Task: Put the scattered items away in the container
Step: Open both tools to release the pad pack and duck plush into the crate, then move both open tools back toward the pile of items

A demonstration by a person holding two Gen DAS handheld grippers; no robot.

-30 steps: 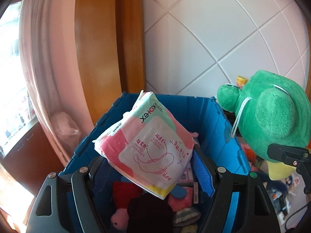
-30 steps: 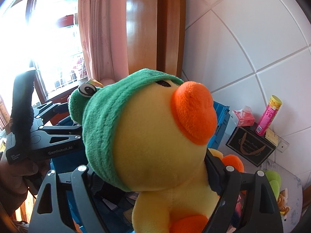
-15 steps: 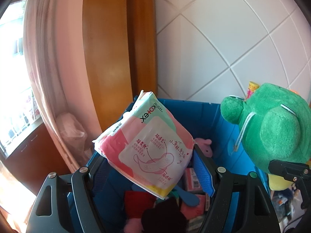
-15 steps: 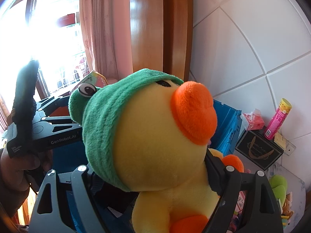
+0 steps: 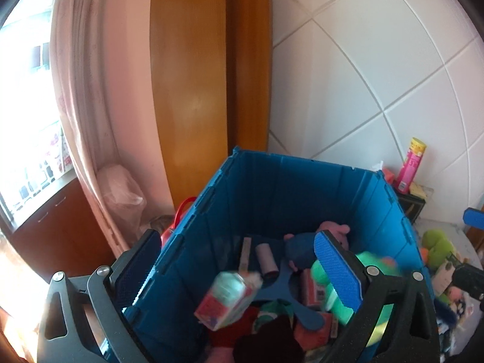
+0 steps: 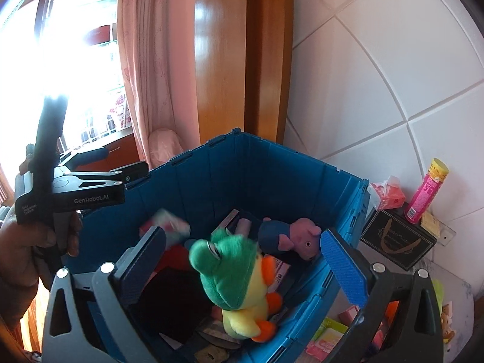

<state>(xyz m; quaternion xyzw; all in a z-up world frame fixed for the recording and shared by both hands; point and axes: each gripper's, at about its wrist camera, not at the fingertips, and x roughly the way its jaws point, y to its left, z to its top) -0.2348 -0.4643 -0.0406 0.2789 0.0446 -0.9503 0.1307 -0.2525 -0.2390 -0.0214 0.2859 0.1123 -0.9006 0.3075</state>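
The blue crate (image 6: pixel 266 163) is seen from above in both wrist views, and two things are caught blurred over its open top: a pink-and-white soft pack (image 5: pixel 227 299) on the left side and a yellow plush duck in a green frog hood (image 6: pixel 239 284) nearer the right. Both appear to be dropping onto the pile already inside, where a small pig plush (image 6: pixel 290 236), a dark cloth and some flat packets are lodged.

The left gripper (image 5: pixel 242 272) is held over the crate with its fingers spread and opening, and nothing is pinched between them; the pack lies below and clear of the pads. The right gripper (image 6: pixel 245 269) is likewise opening wide, and the duck is seen between its fingers but is not pressed by either pad. Both grippers are tilted downward over the opening, a pose judged to let the things fall inside rather than onto the rim.

To the right of the crate, more small things are left scattered on a pale bench (image 6: pixel 453 299): a green plush (image 5: pixel 435 245), bright packets, a black box (image 6: pixel 396 242) and a pink tube (image 6: pixel 426 190). White diagonal tiles, a wooden frame, a pink curtain and a bright window are set behind.
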